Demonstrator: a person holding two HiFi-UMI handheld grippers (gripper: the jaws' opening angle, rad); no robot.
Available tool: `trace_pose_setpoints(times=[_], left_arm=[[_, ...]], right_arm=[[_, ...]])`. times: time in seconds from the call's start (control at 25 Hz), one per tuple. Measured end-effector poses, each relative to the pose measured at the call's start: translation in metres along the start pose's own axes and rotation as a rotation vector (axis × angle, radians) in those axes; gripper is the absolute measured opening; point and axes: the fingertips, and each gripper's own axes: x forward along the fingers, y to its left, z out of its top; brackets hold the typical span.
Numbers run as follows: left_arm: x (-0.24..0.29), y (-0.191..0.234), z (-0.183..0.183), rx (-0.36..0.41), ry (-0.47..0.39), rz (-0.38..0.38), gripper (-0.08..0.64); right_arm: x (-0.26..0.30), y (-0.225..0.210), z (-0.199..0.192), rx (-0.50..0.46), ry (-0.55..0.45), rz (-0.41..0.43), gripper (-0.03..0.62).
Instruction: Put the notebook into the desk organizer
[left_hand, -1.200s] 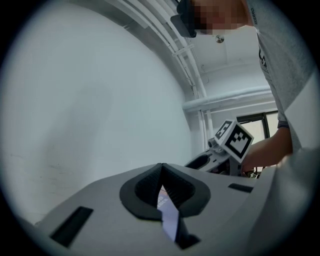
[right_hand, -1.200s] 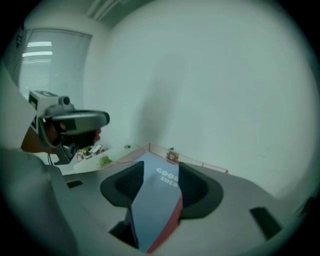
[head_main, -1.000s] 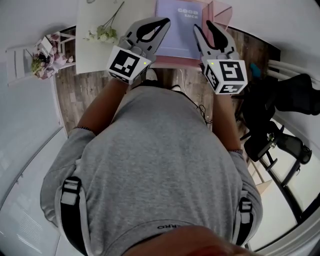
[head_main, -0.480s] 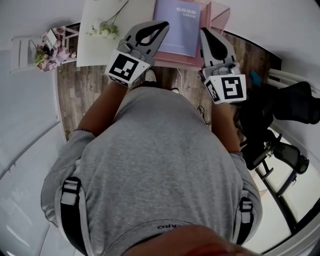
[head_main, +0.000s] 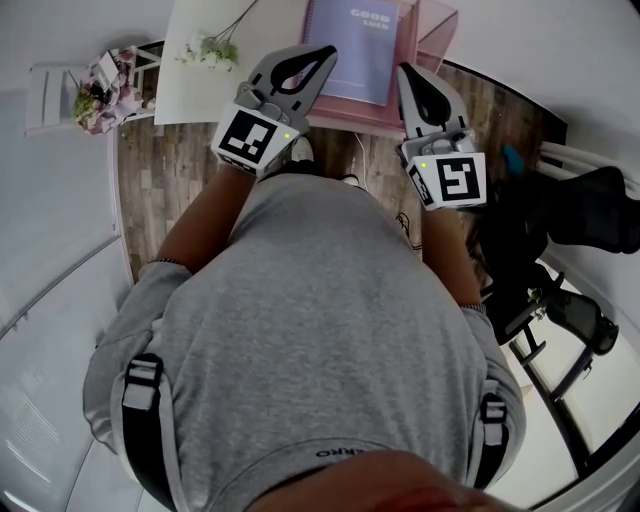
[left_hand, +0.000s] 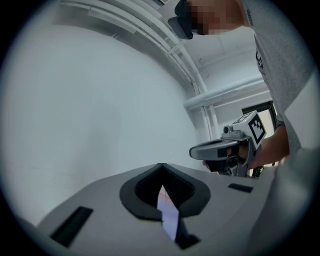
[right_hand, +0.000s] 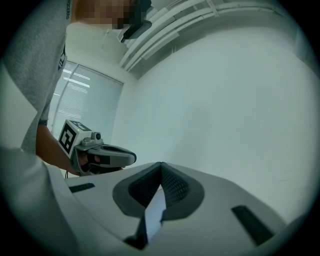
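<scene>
Left gripper (head_main: 331, 48) and right gripper (head_main: 402, 68) hover closed and empty in the head view; the lavender notebook (head_main: 357, 50) lies just ahead, between their tips, on the pink desk organizer (head_main: 437, 30). Both gripper views show jaw tips meeting on nothing.

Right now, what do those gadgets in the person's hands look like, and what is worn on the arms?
Both the left gripper and right gripper are light grey plastic, tapering to pointed jaws lined with black ribbed pads. Each carries a white cube with black square markers. The person wears a grey short-sleeved T-shirt.
</scene>
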Motion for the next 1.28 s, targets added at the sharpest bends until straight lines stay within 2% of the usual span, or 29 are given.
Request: trace_pose_setpoints(times=[0.12, 0.28, 0.72, 1.28], left_arm=[[-0.001, -0.004, 0.000, -0.001, 0.008, 0.003, 0.018], [-0.003, -0.010, 0.003, -0.001, 0.005, 0.009, 0.018], [-0.009, -0.021, 0.019, 0.020, -0.018, 0.025, 0.018], [-0.017, -0.030, 0.018, 0.019, -0.014, 0.055, 0.018]], right_arm=[[-0.002, 0.003, 0.001, -0.015, 0.002, 0.009, 0.008], [-0.005, 0.006, 0.017, 0.012, -0.059, 0.005, 0.008], [-0.019, 0.012, 0.013, -0.024, -0.039, 0.044, 0.006], [-0.028, 0.016, 0.012, -0.021, -0.051, 0.065, 0.006]])
